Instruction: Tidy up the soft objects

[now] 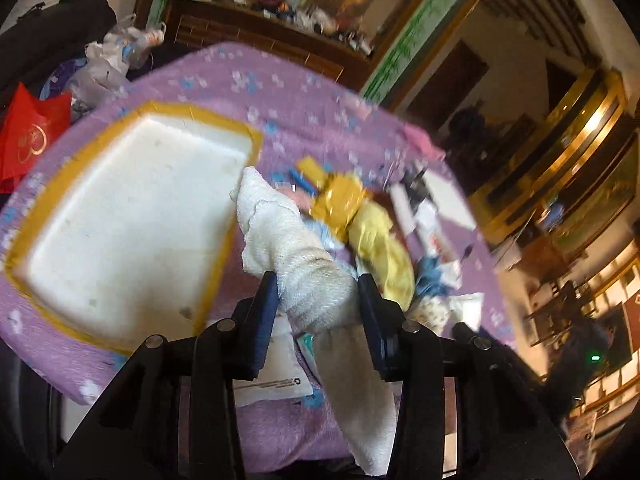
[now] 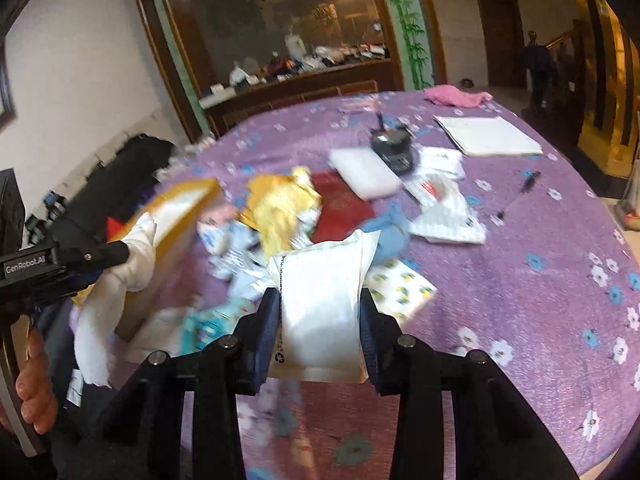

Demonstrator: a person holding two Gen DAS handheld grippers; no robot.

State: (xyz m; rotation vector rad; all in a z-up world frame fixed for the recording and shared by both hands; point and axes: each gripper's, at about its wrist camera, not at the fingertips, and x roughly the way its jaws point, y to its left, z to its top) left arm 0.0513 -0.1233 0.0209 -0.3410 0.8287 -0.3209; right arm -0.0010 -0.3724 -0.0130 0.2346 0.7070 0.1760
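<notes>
Left gripper (image 1: 318,292) squeezing a soft white rolled-up towel (image 1: 296,256) between both jaws, one end hanging below. Big white foam tray with yellow tape edge (image 1: 132,224) left of those jaws. Right gripper (image 2: 319,312) pinching a flat white plastic pouch (image 2: 320,300); yellow cloth (image 2: 280,208) just ahead.
</notes>
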